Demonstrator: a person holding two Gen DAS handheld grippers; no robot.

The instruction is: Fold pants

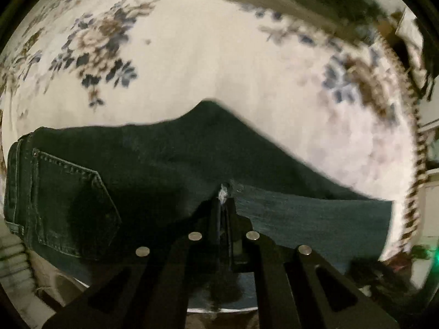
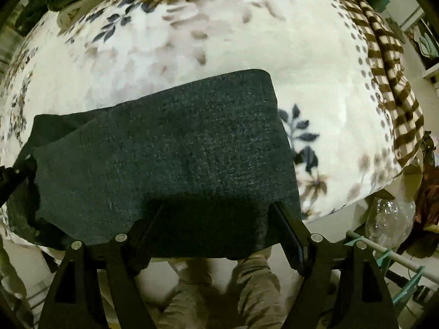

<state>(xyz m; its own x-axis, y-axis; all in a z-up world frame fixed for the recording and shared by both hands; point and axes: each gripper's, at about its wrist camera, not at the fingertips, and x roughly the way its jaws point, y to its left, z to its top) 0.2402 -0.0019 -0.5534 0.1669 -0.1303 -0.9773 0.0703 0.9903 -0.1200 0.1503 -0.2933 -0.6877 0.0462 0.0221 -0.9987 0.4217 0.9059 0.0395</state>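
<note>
Dark blue jeans [image 1: 164,164] lie on a floral blanket, waistband and back pocket [image 1: 74,205] at the left in the left wrist view. My left gripper [image 1: 225,200] is shut on a frayed bit of the denim and lifts it slightly. In the right wrist view the folded leg part of the jeans [image 2: 178,150] lies across the blanket near its front edge. My right gripper [image 2: 216,213] is open, its fingers [image 2: 288,227] spread wide over the near edge of the fabric, which hangs down between them.
The white floral blanket [image 1: 219,63] covers the bed. A brown checked cloth [image 2: 389,82] lies along its right edge. The person's legs in beige trousers [image 2: 219,288] stand below. A clear plastic bag [image 2: 392,219] and a teal rail sit at the lower right.
</note>
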